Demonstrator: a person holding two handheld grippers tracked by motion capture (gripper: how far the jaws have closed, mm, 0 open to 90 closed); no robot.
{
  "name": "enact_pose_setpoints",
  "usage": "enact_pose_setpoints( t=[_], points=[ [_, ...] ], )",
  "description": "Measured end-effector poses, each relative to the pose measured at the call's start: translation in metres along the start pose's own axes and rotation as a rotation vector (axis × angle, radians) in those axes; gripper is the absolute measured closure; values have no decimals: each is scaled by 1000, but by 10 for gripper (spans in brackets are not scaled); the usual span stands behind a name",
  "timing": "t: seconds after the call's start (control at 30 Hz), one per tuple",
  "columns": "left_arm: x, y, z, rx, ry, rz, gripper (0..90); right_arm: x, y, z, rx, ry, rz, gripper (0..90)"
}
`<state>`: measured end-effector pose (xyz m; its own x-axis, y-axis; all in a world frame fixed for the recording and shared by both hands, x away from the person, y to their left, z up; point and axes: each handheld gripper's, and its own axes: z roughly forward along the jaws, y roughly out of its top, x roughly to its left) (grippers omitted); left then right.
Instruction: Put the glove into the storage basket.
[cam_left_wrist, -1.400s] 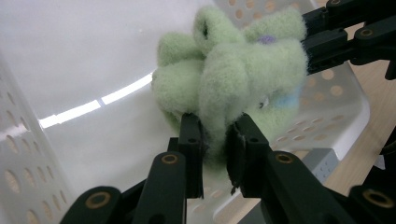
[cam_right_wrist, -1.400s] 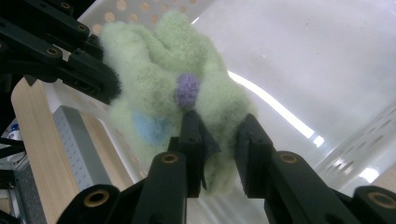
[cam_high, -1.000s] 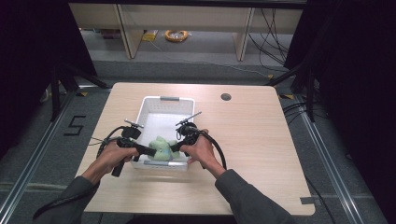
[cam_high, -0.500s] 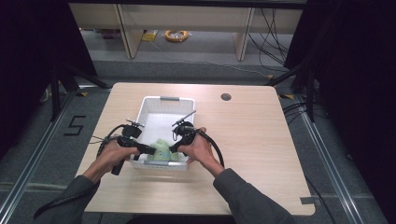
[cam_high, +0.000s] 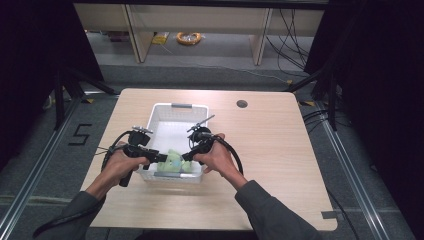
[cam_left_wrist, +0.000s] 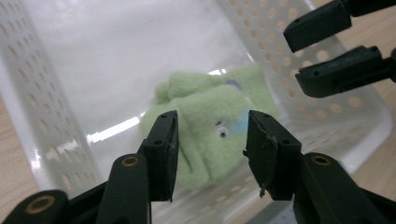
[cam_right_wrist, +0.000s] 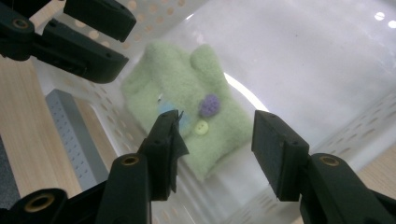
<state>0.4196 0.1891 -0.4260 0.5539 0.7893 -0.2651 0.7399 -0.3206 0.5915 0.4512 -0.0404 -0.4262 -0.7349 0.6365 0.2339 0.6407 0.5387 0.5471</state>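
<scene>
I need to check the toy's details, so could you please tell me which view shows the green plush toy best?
The right gripper view: the green plush toy shows sharply with its buttons. The left gripper view shows its eye side; the high view shows a small patch.

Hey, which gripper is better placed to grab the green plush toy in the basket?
Probably left. In the left gripper view, the green plush toy sits squarely between the left gripper's open jaws. The right gripper is open too, but the toy lies off toward one jaw. Both hover over the white basket.
</scene>
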Motion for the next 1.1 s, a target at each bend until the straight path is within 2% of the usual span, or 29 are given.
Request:
enact_pose_setpoints(
  t=[0.07, 0.23, 0.3, 0.5, 0.53, 0.57, 0.63, 0.67, 0.77, 0.8, 0.93, 0.97, 1.03, 1.1],
  points=[
    [-6, -1, -2, -16, -12, 1, 525, -2, -2, -5, -16, 3, -17, 515],
    [-16, -2, -6, -37, -23, 18, 467, -6, -8, -17, -41, 15, -22, 490],
    [-20, -3, -6, -33, -33, 17, 447, -7, -11, -22, -51, 24, -27, 473],
    [-31, -6, -7, -87, -42, 2, 384, -9, -20, -35, -98, 34, -36, 434],
    [-32, -6, -8, -76, -47, -1, 373, -9, -22, -35, -119, 39, -29, 427],
    [-33, -7, -7, -82, -52, -8, 358, -9, -23, -39, -113, 43, -35, 421],
    [-37, -8, -8, -95, -53, -4, 341, -10, -26, -44, -121, 42, -41, 406],
    [-39, -9, -8, -98, -52, 1, 332, -11, -28, -45, -142, 32, -34, 401],
    [-46, -11, -8, -107, -72, 8, 319, -14, -33, -54, -146, 30, -35, 394],
    [-48, -12, -8, -114, -73, 9, 314, -14, -36, -55, -163, 31, -27, 391],
    [-58, -16, -8, -129, -86, 11, 306, -17, -43, -67, -170, 49, -31, 383],
    [-61, -17, -7, -141, -95, -2, 305, -18, -46, -69, -174, 47, -34, 381],
    [-65, -19, -8, -130, -101, 17, 303, -18, -50, -73, -171, 40, -29, 380],
    [-70, -20, -6, -137, -106, 13, 301, -20, -55, -76, -179, 30, -42, 379]
  ],
)
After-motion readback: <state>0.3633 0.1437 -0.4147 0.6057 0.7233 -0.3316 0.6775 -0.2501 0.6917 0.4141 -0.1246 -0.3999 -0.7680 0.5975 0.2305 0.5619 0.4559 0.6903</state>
